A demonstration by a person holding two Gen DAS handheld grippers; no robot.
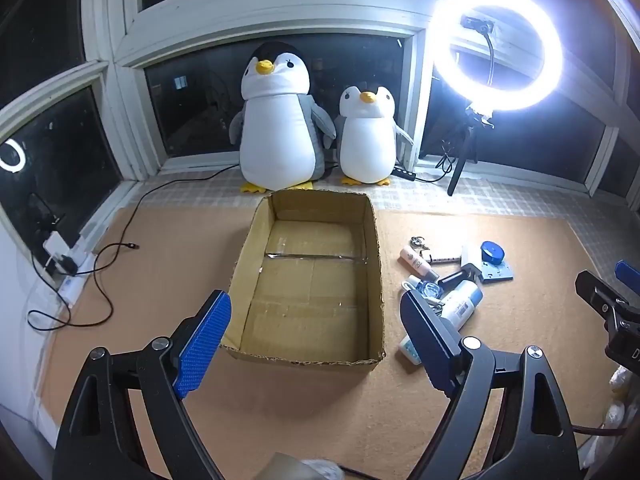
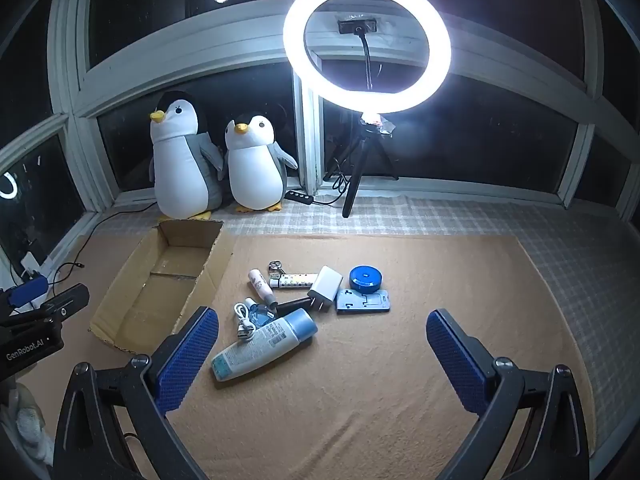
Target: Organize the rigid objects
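An open cardboard box (image 1: 372, 240) stands empty on the tan mat; it also shows in the right wrist view (image 2: 200, 276). My left gripper (image 1: 316, 344) is open and empty above the box's near edge. Right of the box lies a pile of small things: a white and blue bottle (image 2: 264, 340), a white charger (image 2: 325, 286), a round blue tin (image 2: 365, 278), a blue flat stand (image 2: 362, 301), a small white tube (image 2: 260, 282), a white cable (image 2: 243, 318). My right gripper (image 2: 322, 354) is open and empty, just short of the pile, with the bottle by its left finger.
Two plush penguins (image 1: 280, 120) stand behind the box at the window. A lit ring light on a tripod (image 2: 366, 44) stands at the back. A black cable (image 1: 100, 272) and a power strip (image 1: 66, 268) lie at the left. The right gripper's body (image 1: 612, 308) shows at the far right.
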